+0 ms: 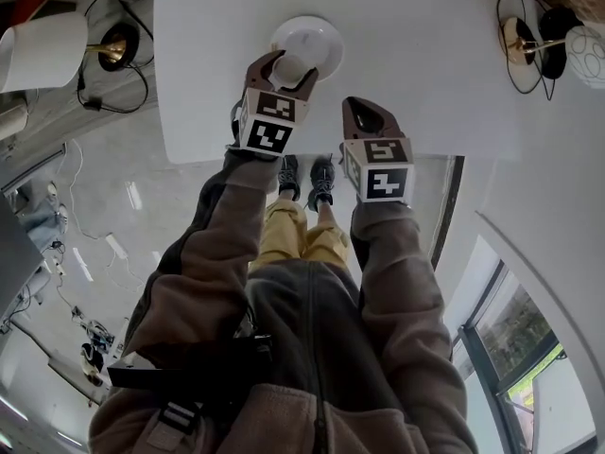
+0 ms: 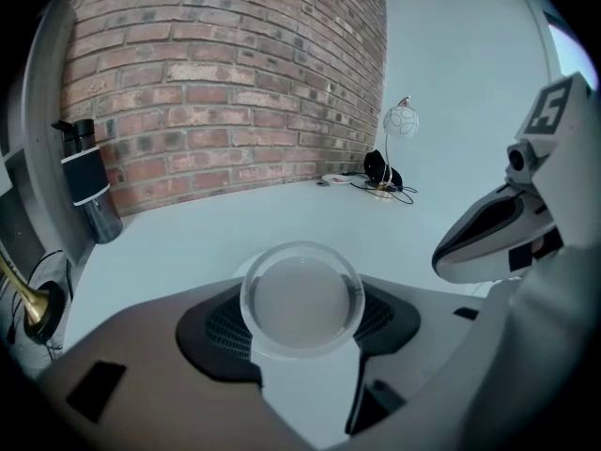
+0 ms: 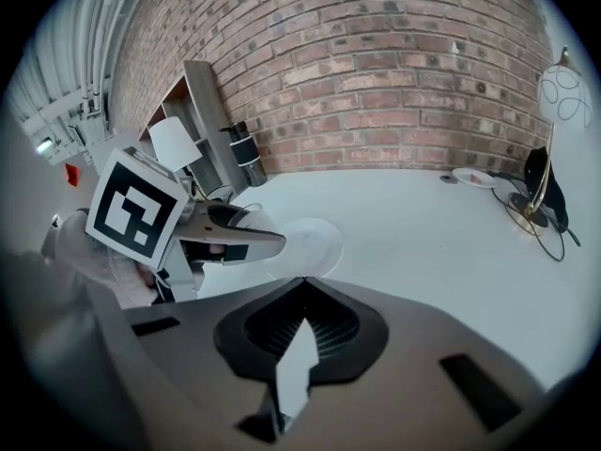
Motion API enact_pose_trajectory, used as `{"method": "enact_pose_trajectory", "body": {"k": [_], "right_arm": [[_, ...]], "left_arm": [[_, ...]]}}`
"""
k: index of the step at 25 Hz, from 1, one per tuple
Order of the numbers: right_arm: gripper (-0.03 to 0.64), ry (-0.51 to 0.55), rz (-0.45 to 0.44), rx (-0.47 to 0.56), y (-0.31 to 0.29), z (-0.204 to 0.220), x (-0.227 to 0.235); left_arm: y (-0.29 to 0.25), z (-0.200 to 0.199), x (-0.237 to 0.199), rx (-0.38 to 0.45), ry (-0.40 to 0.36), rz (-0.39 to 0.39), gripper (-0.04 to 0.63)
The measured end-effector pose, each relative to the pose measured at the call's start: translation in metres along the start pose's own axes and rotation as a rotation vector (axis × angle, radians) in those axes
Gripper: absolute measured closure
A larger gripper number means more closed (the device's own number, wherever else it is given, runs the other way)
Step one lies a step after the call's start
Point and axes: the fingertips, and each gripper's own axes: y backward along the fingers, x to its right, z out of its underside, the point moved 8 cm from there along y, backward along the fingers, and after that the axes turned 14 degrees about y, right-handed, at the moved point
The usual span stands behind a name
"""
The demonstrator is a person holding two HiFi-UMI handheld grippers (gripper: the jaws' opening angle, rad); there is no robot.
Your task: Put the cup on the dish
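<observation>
The left gripper (image 1: pixel 284 64) pinched the cup (image 2: pixel 301 299) over the dish (image 1: pixel 324 36) beneath it, where an off-centre release might tip it; the right gripper (image 1: pixel 359 104) sat pressed together, empty.

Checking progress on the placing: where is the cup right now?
In the head view, the cup is gripped in the left claw, left of centre, at the near edge of the dish on the white table.

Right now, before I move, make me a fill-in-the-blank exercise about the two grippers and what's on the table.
The left gripper grips a clear ____.
The right gripper is shut and holds ____.
The round white thing on the table beneath the left gripper is a ____.
Missing words: cup, nothing, dish.
</observation>
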Motion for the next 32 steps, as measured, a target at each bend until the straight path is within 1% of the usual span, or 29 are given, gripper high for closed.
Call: {"method": "enact_pose_trajectory", "body": {"k": [9,13,24,28,32], "right_arm": [[0.617,-0.016,0.015,-0.001,-0.002,0.004,0.007],[0.617,-0.024,0.013,-0.002,-0.001,0.009,0.007],[0.617,-0.041,0.031,0.0,0.011,0.02,0.009],[0.616,-0.055,0.042,-0.003,0.016,0.025,0.007],[0.617,-0.063,0.047,-0.009,0.022,0.029,0.007]], "left_arm": [[-0.029,-0.002,-0.005,-0.027,-0.043,-0.005,0.33],[-0.038,-0.004,-0.007,-0.036,-0.048,-0.005,0.33],[-0.051,-0.007,-0.008,-0.105,-0.059,-0.014,0.33],[-0.054,-0.01,-0.008,-0.101,-0.068,-0.014,0.328],[-0.056,-0.007,-0.008,-0.106,-0.069,0.009,0.328]]}}
